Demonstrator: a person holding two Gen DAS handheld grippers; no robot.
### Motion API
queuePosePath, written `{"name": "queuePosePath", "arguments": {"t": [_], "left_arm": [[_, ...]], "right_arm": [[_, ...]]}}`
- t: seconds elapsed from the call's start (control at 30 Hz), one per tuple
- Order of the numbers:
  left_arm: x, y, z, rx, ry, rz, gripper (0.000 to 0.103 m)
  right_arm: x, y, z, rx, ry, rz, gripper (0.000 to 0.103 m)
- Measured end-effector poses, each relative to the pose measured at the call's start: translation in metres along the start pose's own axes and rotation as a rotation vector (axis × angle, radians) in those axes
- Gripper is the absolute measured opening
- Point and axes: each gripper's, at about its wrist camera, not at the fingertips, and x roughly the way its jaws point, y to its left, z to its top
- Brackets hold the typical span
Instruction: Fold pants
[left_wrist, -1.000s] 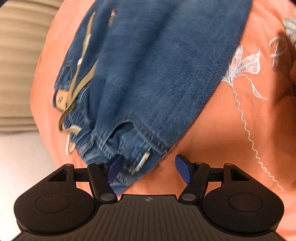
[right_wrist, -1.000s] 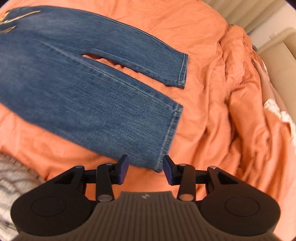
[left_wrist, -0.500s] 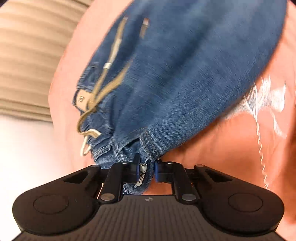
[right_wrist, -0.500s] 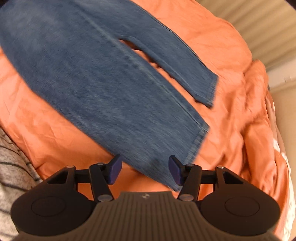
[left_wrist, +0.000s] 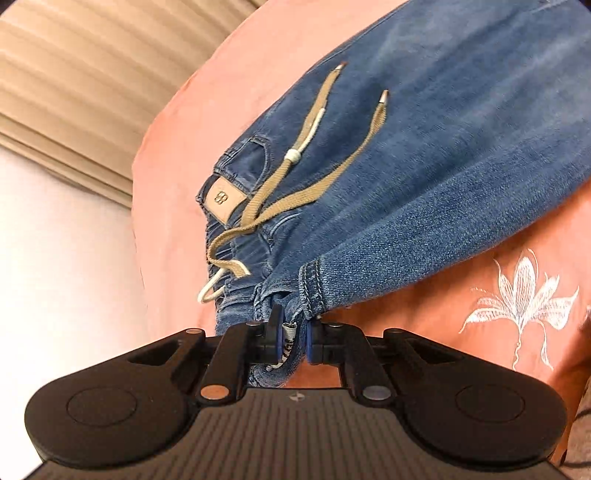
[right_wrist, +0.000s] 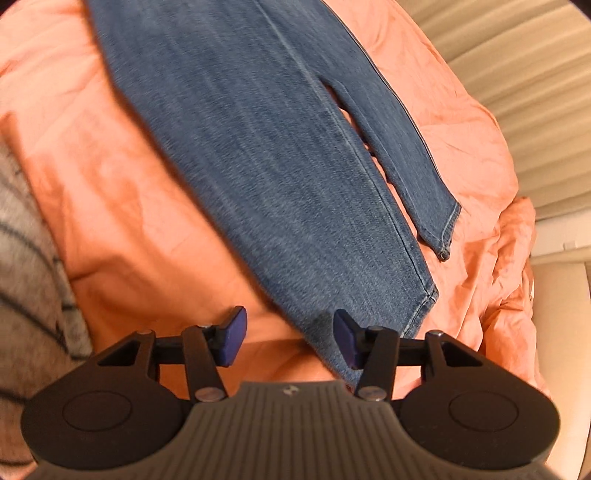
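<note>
Blue denim pants (left_wrist: 461, 155) lie spread on an orange bedspread (left_wrist: 443, 332). A tan drawstring (left_wrist: 295, 184) and a tan label patch (left_wrist: 223, 199) mark the waistband. My left gripper (left_wrist: 293, 338) is shut on the near corner of the waistband, with a white tag between the pads. In the right wrist view both legs of the pants (right_wrist: 277, 166) run away from me. My right gripper (right_wrist: 290, 338) is open, with the hem corner of the near leg (right_wrist: 406, 314) between its fingers.
The bedspread (right_wrist: 129, 221) is wrinkled and bunched at the right. White flower embroidery (left_wrist: 521, 299) lies right of the waistband. A grey striped cloth (right_wrist: 26, 258) is at the left. Beige pleated curtains (left_wrist: 74, 74) hang behind the bed.
My left gripper shut on the waistband corner and lifted it a little. My right gripper moved in along the near leg's hem and stays open.
</note>
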Motion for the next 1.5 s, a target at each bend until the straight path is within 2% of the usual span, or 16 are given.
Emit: {"name": "queuePosePath", "arguments": {"t": [0.27,0.37,0.43,0.47,0.67,0.8,0.9,1.0,1.1,1.27,1.37,1.5], "left_arm": [[0.001,0.0,0.0,-0.039,0.033,0.015,0.012],[0.001,0.001,0.001,-0.07,0.038,0.02,0.012],[0.002,0.002,0.003,-0.083,0.04,0.025,0.012],[0.001,0.003,0.003,-0.089,0.038,0.027,0.012],[-0.008,0.015,0.004,-0.182,0.001,0.042,0.011],[-0.025,0.035,0.011,-0.243,-0.066,0.064,0.01],[-0.041,0.064,0.028,-0.313,-0.127,0.079,0.009],[-0.042,0.09,0.057,-0.353,-0.152,0.106,0.009],[-0.023,0.108,0.093,-0.36,-0.134,0.131,0.009],[0.04,0.127,0.147,-0.364,-0.06,0.138,0.009],[0.083,0.132,0.172,-0.354,-0.011,0.12,0.01],[0.144,0.129,0.194,-0.323,0.069,0.076,0.01]], "right_arm": [[0.016,0.017,-0.012,-0.089,-0.027,-0.058,0.045],[0.029,0.02,-0.014,-0.104,-0.02,-0.084,0.029],[0.033,0.018,-0.014,-0.081,-0.022,-0.11,0.005],[0.033,0.017,-0.014,-0.07,-0.024,-0.136,0.001],[0.012,-0.018,-0.005,0.103,-0.093,-0.203,0.0],[-0.014,-0.054,0.016,0.195,-0.144,-0.293,0.0],[-0.032,-0.092,0.036,0.257,-0.183,-0.332,0.0],[-0.035,-0.13,0.06,0.297,-0.184,-0.371,0.0],[-0.016,-0.164,0.09,0.355,-0.149,-0.382,0.0],[0.049,-0.209,0.142,0.386,-0.068,-0.362,0.0],[0.094,-0.228,0.171,0.377,-0.026,-0.353,0.0],[0.159,-0.245,0.203,0.357,0.043,-0.299,0.0]]}}
